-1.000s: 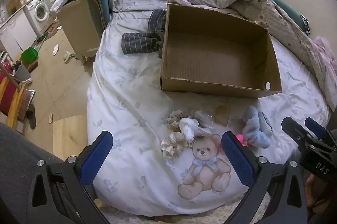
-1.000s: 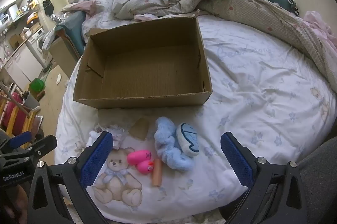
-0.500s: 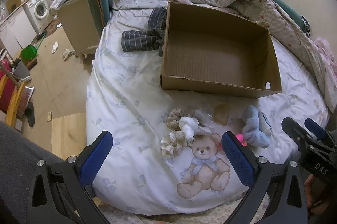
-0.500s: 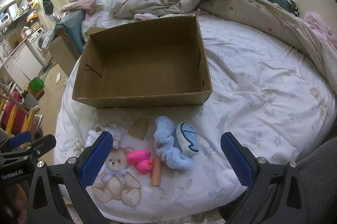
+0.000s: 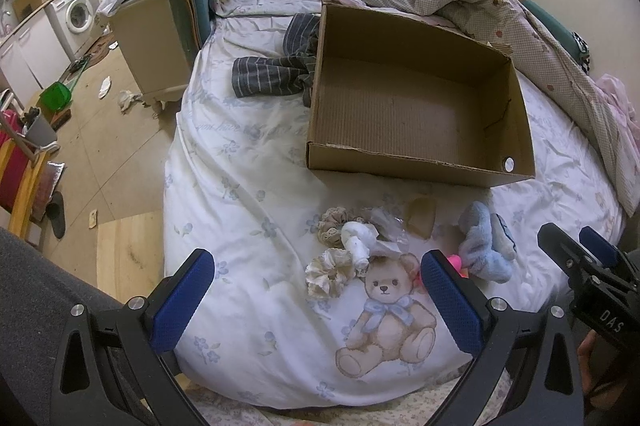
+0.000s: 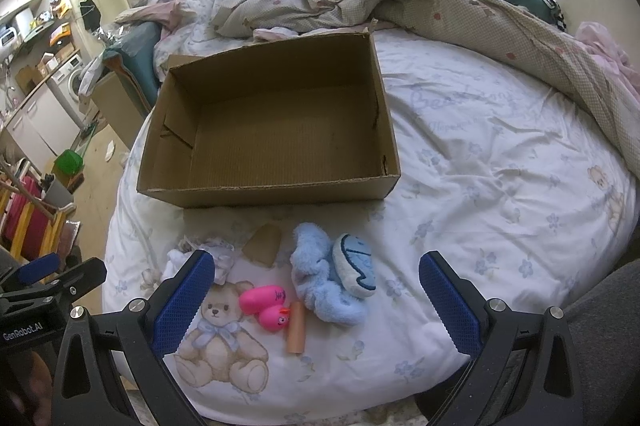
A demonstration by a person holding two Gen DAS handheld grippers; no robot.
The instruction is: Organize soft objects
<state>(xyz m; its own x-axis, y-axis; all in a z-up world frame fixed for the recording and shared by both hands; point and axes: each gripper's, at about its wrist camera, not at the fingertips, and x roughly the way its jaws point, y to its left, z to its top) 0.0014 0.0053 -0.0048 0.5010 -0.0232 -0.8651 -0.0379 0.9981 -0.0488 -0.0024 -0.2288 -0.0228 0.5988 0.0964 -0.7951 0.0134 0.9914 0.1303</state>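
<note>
White bedding (image 6: 480, 162) printed with small blue flowers and teddy bears covers the bed where we work. On it, near its front edge, lie our soft things in a loose cluster: a fluffy blue plush toy (image 6: 332, 278) on the right, two pink toy ducks (image 6: 266, 306) touching each other just left of it, and an orange cylinder (image 6: 296, 332) lying against the ducks. A small piece of cardboard (image 6: 264, 246) rests behind them. Further left sit a beige scrunchie (image 5: 334, 222), a cream scrunchie (image 5: 330, 272) and a white rolled cloth (image 5: 360, 244) between the two, with some crumpled clear plastic (image 5: 386, 224) beside it. Behind the whole cluster stands an open cardboard box (image 6: 276, 194) with nothing in it. We hold our left gripper (image 5: 320, 300) above the front of the bed, its blue pads spread wide and gripping nothing; our right gripper (image 6: 316, 300) hangs likewise, wide apart and bare. A striped dark garment (image 5: 276, 74) lies left of the box, and a rumpled quilt (image 6: 440, 6) is heaped behind it
</note>
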